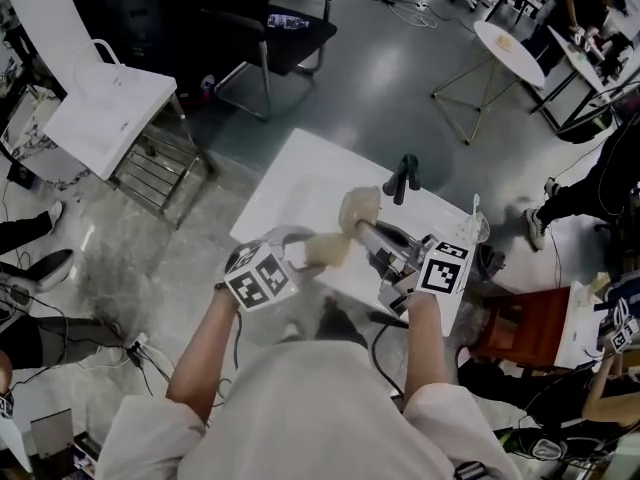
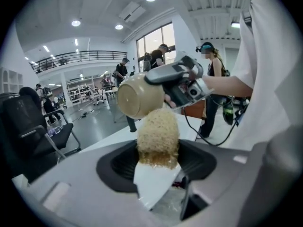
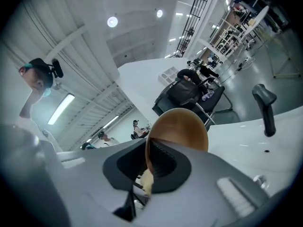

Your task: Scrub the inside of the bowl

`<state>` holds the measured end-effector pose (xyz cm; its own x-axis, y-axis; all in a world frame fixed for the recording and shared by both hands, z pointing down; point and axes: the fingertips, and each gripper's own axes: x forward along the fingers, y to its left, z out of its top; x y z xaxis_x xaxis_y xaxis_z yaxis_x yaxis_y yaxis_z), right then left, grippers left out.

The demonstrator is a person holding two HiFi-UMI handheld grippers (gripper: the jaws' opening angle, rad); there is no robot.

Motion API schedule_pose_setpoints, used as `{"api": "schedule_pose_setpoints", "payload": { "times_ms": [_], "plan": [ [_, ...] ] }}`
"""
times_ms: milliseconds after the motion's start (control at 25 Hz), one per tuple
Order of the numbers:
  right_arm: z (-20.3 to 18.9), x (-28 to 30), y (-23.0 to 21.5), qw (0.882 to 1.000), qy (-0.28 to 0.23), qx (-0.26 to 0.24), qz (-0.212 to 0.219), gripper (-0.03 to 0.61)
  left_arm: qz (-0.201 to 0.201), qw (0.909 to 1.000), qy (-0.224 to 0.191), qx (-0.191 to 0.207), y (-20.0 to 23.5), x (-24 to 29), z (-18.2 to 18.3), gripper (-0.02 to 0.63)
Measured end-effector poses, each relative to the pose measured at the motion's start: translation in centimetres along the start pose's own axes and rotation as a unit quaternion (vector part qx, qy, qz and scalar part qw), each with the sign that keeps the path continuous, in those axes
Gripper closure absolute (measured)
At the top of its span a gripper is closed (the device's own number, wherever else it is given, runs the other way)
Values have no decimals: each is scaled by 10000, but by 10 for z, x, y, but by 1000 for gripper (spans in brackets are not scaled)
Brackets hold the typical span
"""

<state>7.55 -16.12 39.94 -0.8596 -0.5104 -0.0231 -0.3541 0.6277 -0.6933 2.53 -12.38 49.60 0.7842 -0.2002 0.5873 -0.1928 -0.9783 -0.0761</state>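
A tan bowl (image 1: 360,208) hangs above the white table (image 1: 300,183), tipped on its side. My right gripper (image 1: 372,230) is shut on its rim. In the right gripper view the bowl's brown wall (image 3: 182,129) rises out of the pinched jaws of the right gripper (image 3: 151,160). A tan scrub sponge (image 1: 328,250) sticks out of my left gripper (image 1: 318,253), whose jaws are closed on it. In the left gripper view the sponge (image 2: 157,134) points up just under the bowl (image 2: 142,96). Whether they touch I cannot tell.
A black handle-shaped post (image 1: 403,178) stands on the table's far side, also in the right gripper view (image 3: 265,108). A cup with a brush (image 1: 474,223) sits at the right edge. A black chair (image 1: 270,28), a white bag on a rack (image 1: 110,118) and a red stool (image 1: 525,328) surround the table.
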Motion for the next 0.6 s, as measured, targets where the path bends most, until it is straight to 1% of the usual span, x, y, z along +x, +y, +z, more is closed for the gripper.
{"api": "schedule_pose_setpoints", "payload": {
  "times_ms": [120, 240, 360, 440, 600],
  "plan": [
    [-7, 0, -20, 9993, 139, -11, -342, 563, -85, 9999, -134, 51, -4, 1, 10, 370],
    [-17, 0, -32, 9976, 362, -117, -570, 563, -87, 9995, -270, 171, -1, -4, 21, 370],
    [-21, -4, -29, 9974, 393, -95, -591, 563, -37, 9990, -286, 340, 4, -14, 29, 370],
    [-24, -7, -26, 9968, 510, -161, -601, 563, 44, 9986, -427, 322, 12, -22, 38, 370],
    [-36, -7, -11, 9959, 773, -271, -396, 563, 170, 9975, -490, 480, 27, -30, 53, 370]
  ]
}}
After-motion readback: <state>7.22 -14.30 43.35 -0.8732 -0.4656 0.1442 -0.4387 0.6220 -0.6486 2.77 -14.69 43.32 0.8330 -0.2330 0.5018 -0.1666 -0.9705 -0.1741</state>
